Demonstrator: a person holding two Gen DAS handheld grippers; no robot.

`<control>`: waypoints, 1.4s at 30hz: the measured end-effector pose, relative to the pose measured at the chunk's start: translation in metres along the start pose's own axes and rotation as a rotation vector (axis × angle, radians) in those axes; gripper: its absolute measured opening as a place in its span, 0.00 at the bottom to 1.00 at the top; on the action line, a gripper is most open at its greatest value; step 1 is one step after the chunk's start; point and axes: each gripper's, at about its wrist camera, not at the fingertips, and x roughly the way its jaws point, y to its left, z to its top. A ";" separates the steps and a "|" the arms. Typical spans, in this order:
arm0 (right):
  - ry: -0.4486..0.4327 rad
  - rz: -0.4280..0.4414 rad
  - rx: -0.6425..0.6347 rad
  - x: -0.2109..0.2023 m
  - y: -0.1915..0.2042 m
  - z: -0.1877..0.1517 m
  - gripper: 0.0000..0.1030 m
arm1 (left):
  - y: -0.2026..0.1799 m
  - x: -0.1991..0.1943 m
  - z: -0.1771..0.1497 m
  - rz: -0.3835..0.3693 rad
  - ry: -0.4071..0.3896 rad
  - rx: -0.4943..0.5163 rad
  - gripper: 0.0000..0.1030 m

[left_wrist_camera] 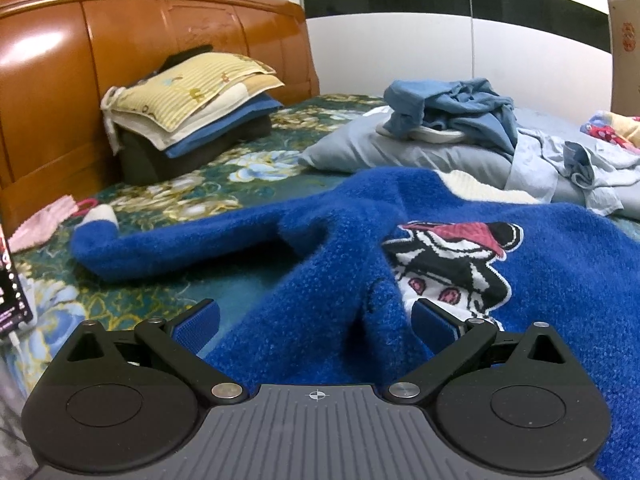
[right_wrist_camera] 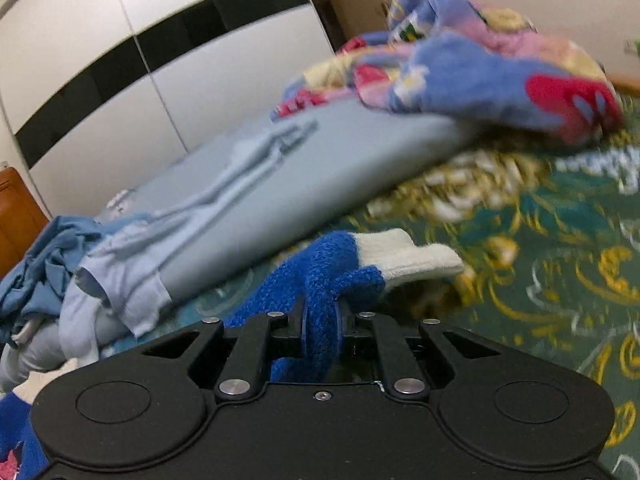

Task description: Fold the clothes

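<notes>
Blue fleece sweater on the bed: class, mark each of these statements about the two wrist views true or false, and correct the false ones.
1. The right gripper is shut on a sleeve of the blue sweater. True.
2. The left gripper is clamped on the sweater. False: its jaws are wide open, with a fold of the sweater between them.
3. The sleeve cuff near the right gripper is white. True.
4. The folded stack by the headboard has a red pillow on top. False: the top piece is yellow and striped.
5. The bed cover is plain grey. False: it is dark green with a floral print.
</notes>
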 end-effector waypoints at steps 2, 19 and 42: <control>0.027 -0.003 -0.013 0.004 -0.001 -0.004 0.15 | 0.001 -0.001 0.002 0.005 -0.004 -0.002 1.00; 0.082 0.185 -0.198 -0.043 0.028 0.015 0.47 | 0.021 -0.007 0.012 0.070 -0.021 -0.085 1.00; 0.409 0.046 0.043 0.033 0.071 -0.010 0.46 | 0.017 -0.002 -0.002 0.041 -0.031 -0.033 1.00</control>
